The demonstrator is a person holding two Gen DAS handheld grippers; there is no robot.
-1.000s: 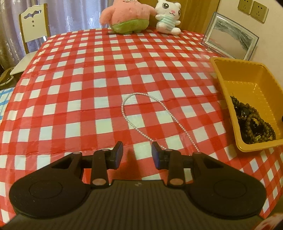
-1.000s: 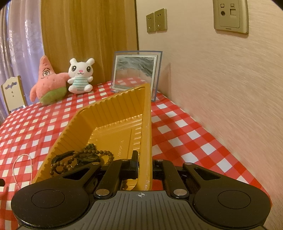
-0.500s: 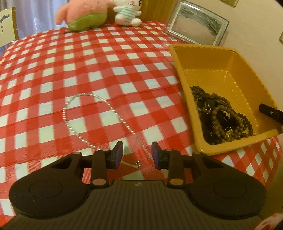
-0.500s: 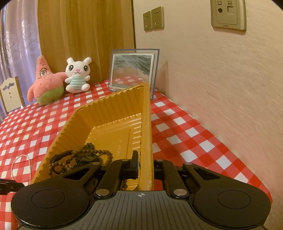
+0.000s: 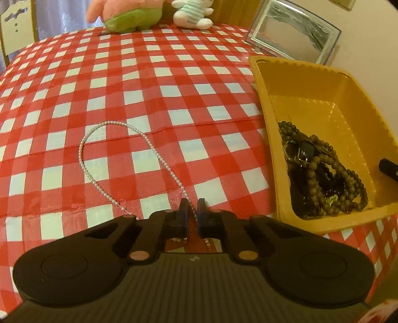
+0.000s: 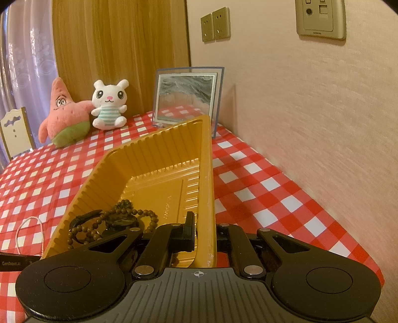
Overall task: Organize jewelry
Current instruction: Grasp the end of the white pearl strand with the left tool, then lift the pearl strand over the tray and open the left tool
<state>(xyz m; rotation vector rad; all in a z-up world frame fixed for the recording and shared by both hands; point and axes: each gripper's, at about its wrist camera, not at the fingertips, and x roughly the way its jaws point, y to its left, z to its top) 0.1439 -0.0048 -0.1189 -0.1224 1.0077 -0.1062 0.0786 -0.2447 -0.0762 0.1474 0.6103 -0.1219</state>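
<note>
Left wrist view: left tool (image 5: 191,207) nearly closed on the pearl necklace (image 5: 104,159) strand near the table's front edge, for lifting toward the yellow tray (image 5: 271,104).

Right wrist view: right tool (image 6: 204,229) clamps the tray's right wall, steadying it; brown bead bracelets (image 6: 99,224) lie inside.

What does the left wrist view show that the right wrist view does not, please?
Left wrist view only: the left claw closed on the pearl necklace, whose clasp end hangs under the fingers.

Right wrist view only: the right claw clamped on the yellow tray's side wall, and the wall sockets.

Both: the tray holding brown bead strings, the necklace loop, the checked tablecloth, two plush toys and the picture frame.
</note>
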